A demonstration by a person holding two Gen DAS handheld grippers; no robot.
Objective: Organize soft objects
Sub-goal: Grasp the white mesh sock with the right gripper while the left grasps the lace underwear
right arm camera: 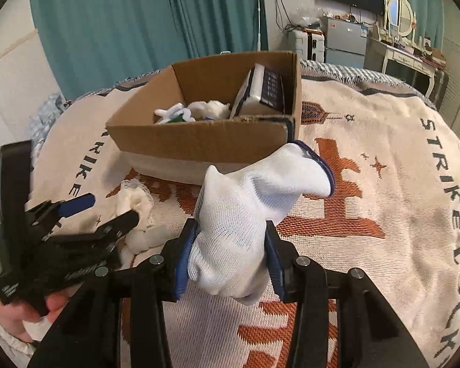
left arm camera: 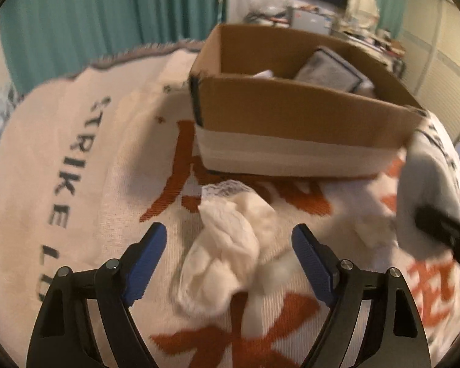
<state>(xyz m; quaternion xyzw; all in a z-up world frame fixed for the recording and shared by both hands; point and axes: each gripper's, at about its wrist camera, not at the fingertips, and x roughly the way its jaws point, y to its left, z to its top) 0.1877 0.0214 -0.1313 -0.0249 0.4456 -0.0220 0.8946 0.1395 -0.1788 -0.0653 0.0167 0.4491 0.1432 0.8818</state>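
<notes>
A white sock with a blue cuff (right arm camera: 260, 190) hangs above the blanket, and my right gripper (right arm camera: 230, 224) is shut on its middle. A crumpled cream sock with a lace edge (left arm camera: 227, 245) lies on the blanket between the blue pads of my left gripper (left arm camera: 230, 227), which stands open around it without pressing. The right wrist view shows the same left gripper (right arm camera: 112, 207) low at the left, over the cream sock (right arm camera: 138, 202). Just beyond both stands an open cardboard box (left arm camera: 291, 113), holding several white soft items (right arm camera: 205, 109) and a dark-and-white folded piece (right arm camera: 263, 89).
A cream blanket (right arm camera: 383, 184) with orange characters and black lettering covers the bed. Teal curtains (right arm camera: 122, 30) hang behind it. A small fridge (right arm camera: 343, 40) and a white dressing table (right arm camera: 408, 49) stand at the back right. A person's hand (right arm camera: 30, 312) holds the left gripper.
</notes>
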